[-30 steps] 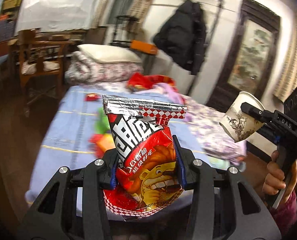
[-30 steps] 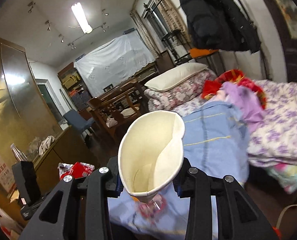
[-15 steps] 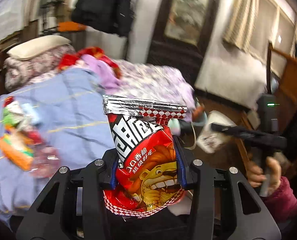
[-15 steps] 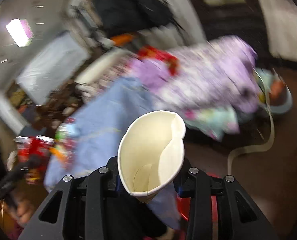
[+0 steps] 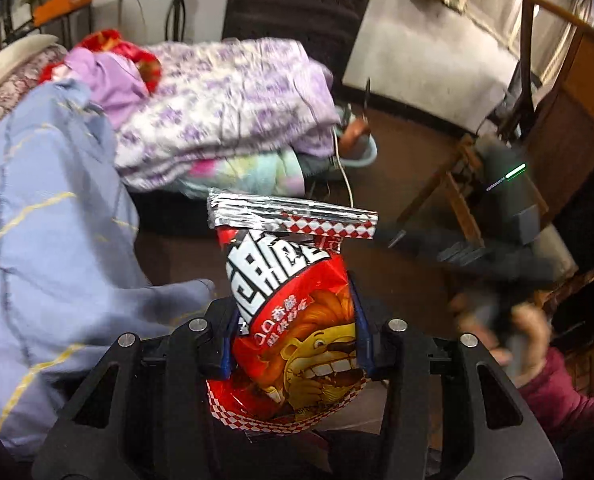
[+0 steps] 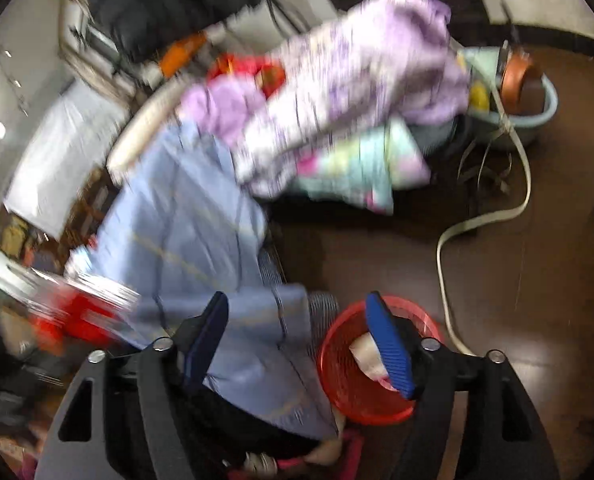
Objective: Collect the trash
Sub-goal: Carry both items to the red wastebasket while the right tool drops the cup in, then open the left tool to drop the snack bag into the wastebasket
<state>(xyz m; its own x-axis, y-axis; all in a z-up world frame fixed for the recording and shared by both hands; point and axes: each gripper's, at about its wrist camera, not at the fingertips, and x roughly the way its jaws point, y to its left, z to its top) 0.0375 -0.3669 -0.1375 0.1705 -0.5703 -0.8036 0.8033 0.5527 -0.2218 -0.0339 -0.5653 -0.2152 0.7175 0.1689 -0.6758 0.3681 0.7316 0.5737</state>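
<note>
My left gripper (image 5: 293,328) is shut on a red snack bag (image 5: 297,312) with a lion face and a silver top, held upright above the dark floor by the bed's edge. My right gripper (image 6: 297,328) is open and empty, its blue pads (image 6: 389,344) spread wide. Below it on the floor stands a red mesh trash basket (image 6: 337,380) with the white paper cup (image 6: 367,356) lying inside. The snack bag shows as a red blur at the left of the right wrist view (image 6: 81,312). The right gripper's body is a dark blur in the left wrist view (image 5: 509,220).
A bed with a blue sheet (image 5: 45,220) and purple floral quilts (image 5: 225,108) fills the left. A light blue basin (image 6: 537,100) and a pale cord (image 6: 445,280) lie on the brown floor. Wooden chairs (image 5: 557,100) stand at the right.
My right gripper has opened and let go of the paper cup, which now lies in the red basket. Both grippers swung right, away from the bed and down toward the floor.
</note>
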